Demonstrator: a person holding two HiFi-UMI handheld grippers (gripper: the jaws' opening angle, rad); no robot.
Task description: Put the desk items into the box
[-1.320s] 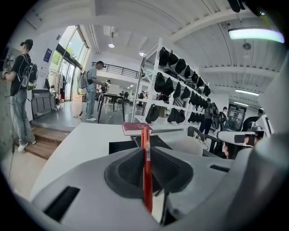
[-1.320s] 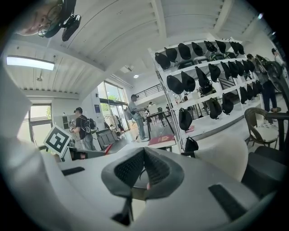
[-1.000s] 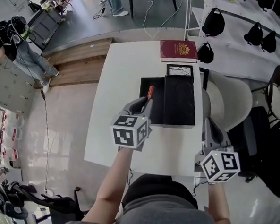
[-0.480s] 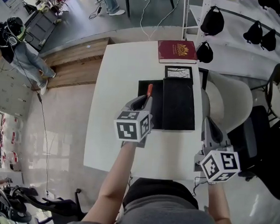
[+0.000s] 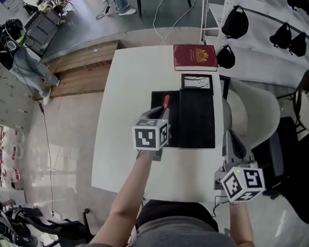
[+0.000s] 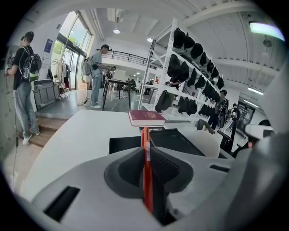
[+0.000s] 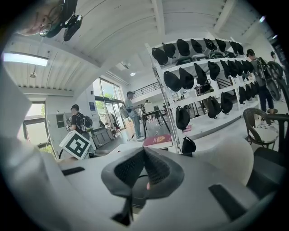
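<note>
Pen over box, mid-task: my L gripper [image 5: 162,113] hung above the table [image 5: 130,93] w/ an orange pen [image 5: 166,101] pinched flat btwn its pads, the pen's tip sticking out past the jaws and pointing toward the far edge. From the head view the tip sat over the near-left part of the black box [image 5: 158,98]. I couldn't tell whether it was already below the rim. A raised black panel, prob. the lid, covered the box's right side, so only the left strip showed open.

My R gripper [image 7: 143,155] idled off the table's right corner, well apart from the box, pads pressed together on nothing.

A red book [image 5: 195,57] lay at the far edge, not yet packed.

Step in hand, as I judged it: placing the pen, w/ the book left to do. Next move called for lowering the L gripper into the open strip, keeping the pen roughly in line w/ the strip's long side so it cleared the panel, then spreading the pads only once the pen was low enough not to bounce out.
</note>
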